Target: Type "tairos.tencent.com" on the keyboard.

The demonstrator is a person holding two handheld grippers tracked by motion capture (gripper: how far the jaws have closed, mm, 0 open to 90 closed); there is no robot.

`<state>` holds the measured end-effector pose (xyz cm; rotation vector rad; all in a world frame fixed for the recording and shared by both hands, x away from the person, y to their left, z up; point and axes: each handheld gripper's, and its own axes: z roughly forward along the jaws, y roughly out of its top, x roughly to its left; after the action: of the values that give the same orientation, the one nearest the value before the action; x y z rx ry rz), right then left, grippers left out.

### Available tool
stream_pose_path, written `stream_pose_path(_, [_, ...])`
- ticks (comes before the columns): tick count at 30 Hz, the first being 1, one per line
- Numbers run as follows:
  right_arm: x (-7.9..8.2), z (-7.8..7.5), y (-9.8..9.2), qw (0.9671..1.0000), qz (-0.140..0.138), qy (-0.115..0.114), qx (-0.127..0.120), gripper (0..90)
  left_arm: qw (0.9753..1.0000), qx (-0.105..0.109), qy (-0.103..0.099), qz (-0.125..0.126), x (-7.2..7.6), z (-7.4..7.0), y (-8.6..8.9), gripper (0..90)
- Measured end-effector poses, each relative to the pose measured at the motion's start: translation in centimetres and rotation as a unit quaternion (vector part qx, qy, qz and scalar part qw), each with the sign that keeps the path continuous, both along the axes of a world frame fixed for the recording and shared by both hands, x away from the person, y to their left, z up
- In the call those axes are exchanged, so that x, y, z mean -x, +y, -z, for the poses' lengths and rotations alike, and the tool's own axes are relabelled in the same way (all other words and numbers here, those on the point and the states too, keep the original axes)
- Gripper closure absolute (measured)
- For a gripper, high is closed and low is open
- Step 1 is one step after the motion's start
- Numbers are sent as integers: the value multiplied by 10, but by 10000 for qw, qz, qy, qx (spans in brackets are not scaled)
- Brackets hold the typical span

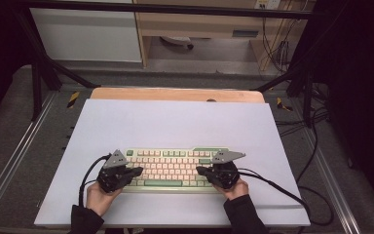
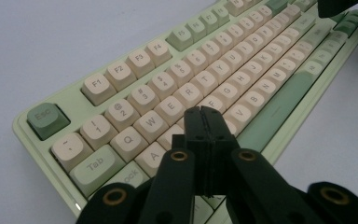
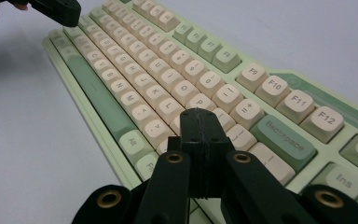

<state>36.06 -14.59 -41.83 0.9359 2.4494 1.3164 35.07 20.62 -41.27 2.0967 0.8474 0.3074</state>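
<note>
Closed jaws with nothing held are seen on the left gripper (image 2: 204, 112) and right gripper (image 3: 199, 113), poised over the home row at either end of the keyboard (image 1: 173, 168) on the tabletop (image 1: 175, 126), so typing is judged barely begun

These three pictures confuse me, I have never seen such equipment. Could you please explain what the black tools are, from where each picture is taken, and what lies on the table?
No robot is here. A person holds a hand tool in each hand: the left gripper and the right gripper. The high view looks down from above the person's side. The other two pictures come from small cameras riding on the grippers, looking along their black fingers. On the white table lies one green and cream keyboard. Both grippers are shut and hold nothing; the left one points at the keyboard's left keys, the right one at its right keys, as if to press keys.
</note>
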Motion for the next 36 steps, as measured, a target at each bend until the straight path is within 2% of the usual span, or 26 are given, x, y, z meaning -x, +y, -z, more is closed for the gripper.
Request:
stream_pose_path(9, [1, 2, -5, 10000, 27, 18, -5, 900, 9999, -65, -15, 119, -3, -3, -13, 900])
stream_pose_path(20, [1, 2, -6, 10000, 40, 19, -7, 900, 9996, -137, 58, 233, -7, 2, -28, 900])
stream_pose_path(30, [1, 2, -6, 10000, 23, 8, -13, 900, 9990, -297, 144, 301, -6, 12, -34, 900])
stream_pose_path(36, [1, 3, -6, 10000, 25, 37, -6, 900, 9991, -274, 142, 285, -6, 13, -32, 900])
